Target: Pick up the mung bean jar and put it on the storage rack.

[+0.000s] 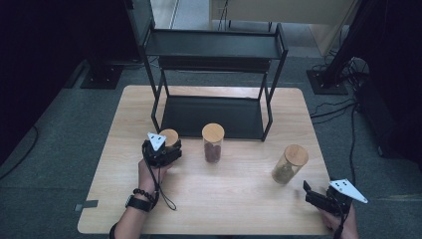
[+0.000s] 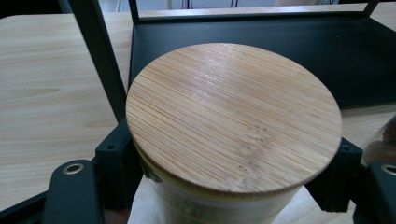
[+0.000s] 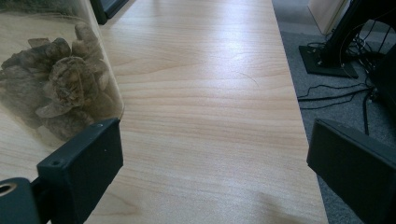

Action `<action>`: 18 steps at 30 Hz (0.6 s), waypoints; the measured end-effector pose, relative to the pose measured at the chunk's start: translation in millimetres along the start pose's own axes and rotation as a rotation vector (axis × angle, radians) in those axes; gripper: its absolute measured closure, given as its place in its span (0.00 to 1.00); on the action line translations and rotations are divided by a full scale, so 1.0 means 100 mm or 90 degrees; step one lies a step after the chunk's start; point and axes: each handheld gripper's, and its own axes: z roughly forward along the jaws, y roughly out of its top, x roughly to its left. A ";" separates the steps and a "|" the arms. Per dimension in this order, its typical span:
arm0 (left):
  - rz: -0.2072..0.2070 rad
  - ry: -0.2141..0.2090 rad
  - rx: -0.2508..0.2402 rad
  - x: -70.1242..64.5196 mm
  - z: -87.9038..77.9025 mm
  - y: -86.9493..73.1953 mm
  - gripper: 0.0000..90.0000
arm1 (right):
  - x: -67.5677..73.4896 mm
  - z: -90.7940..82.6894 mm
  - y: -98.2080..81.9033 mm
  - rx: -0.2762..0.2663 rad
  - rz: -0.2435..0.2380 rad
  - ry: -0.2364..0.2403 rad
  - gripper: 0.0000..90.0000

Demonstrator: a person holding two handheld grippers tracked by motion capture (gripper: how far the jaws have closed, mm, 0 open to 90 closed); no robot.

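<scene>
Closest to the person, at the near right corner of the wooden table (image 1: 239,199), the right gripper (image 1: 309,191) rests low in the person's hand. Its two black jaws stand wide apart with nothing between them, just bare table. In the right gripper view, a glass jar of dried brown bits (image 3: 51,88) stands just beside the left jaw, not touching it that anyone can see. In the high view this jar (image 1: 288,164) has a round wooden lid and stands a little farther in on the right side.

On the left side, the left gripper (image 1: 166,149) is squeezed around a jar with a wooden lid (image 2: 233,116). The jaws press on the glass from both sides, just under the lid. The held jar sits close to the front left leg of the black shelf rack (image 1: 214,114).

In the middle of the table, a third jar with dark red-brown stuff (image 1: 213,144) stands upright, just in front of the rack's bottom tray.

The rack stands at the far side of the table.
</scene>
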 end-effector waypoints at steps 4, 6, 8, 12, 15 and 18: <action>0.002 0.000 -0.002 -0.02 0.05 0.06 0.28 | 0.00 0.00 0.00 0.000 0.000 0.001 0.04; 0.005 0.002 -0.001 -0.03 0.07 0.08 0.28 | 0.00 0.00 0.00 0.000 -0.001 0.002 0.04; 0.008 0.003 -0.001 -0.04 0.10 0.10 0.28 | 0.00 0.00 0.00 0.000 -0.001 0.002 0.04; 0.009 0.002 0.000 -0.04 0.14 0.13 0.28 | 0.00 0.00 0.00 -0.001 0.000 0.002 0.04; 0.007 0.003 0.000 -0.04 0.16 0.16 0.28 | 0.00 0.00 0.00 -0.001 0.000 0.002 0.04; 0.006 0.004 -0.001 -0.05 0.20 0.19 0.28 | 0.00 0.00 0.00 -0.002 -0.003 0.002 0.04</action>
